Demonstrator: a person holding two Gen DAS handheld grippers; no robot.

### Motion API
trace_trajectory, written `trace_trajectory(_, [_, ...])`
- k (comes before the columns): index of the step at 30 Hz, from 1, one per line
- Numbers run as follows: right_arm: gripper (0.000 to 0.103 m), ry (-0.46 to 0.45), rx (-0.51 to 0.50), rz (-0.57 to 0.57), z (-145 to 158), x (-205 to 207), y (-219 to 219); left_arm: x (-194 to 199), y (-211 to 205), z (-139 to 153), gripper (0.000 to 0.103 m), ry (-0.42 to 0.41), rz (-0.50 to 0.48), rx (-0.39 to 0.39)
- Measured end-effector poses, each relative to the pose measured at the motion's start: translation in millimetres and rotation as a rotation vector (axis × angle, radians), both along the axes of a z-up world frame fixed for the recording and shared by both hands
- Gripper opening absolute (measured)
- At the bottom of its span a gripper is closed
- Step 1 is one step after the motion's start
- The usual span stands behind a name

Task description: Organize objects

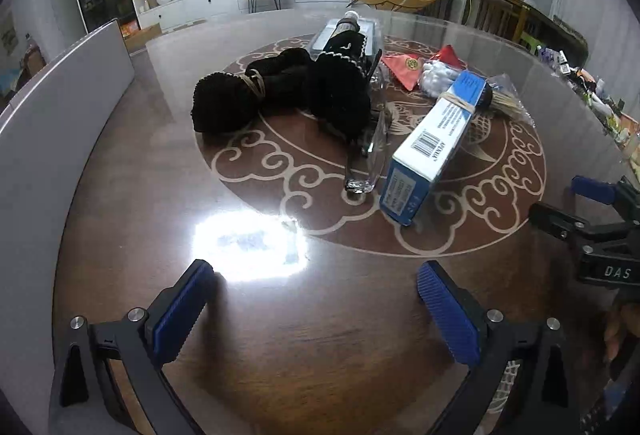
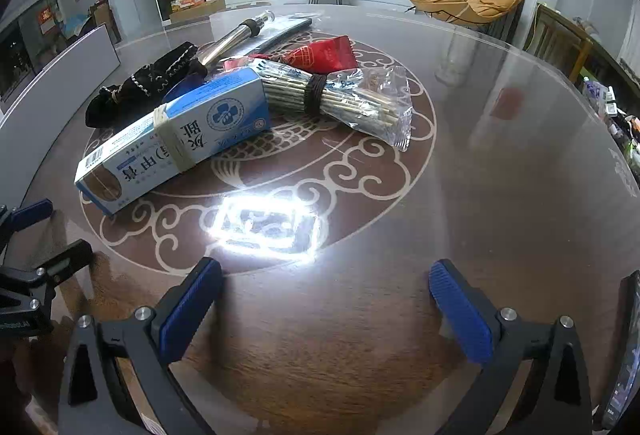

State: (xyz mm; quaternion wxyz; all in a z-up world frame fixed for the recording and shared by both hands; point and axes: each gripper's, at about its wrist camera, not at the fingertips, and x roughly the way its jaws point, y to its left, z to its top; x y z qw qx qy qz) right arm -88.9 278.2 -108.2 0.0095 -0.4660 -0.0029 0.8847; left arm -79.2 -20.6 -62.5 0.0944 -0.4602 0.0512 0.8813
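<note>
both tongs stand wide with nothing between their blue pads: the left tongs (image 1: 316,289) and the right tongs (image 2: 326,285) hover over bare patches of the glossy brown desk (image 2: 500,195). farther out, at the desk's patterned middle, the things lie in a cluster: a blue and white box (image 2: 180,139) banded with a rubber band, a bundle of sticks in clear wrap (image 2: 340,99) just beside it, a black cloth pouch (image 1: 280,91), a red packet (image 2: 324,55) and a steel bottle (image 2: 232,39).
</note>
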Motion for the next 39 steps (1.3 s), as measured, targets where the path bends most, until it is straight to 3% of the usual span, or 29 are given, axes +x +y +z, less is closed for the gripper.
trace_trajectory(39, [0.103,0.017,0.001,-0.007,-1.6,6.5,-2.1,-9.4,4.3,-4.7,0.103,0.003,0.017,0.005])
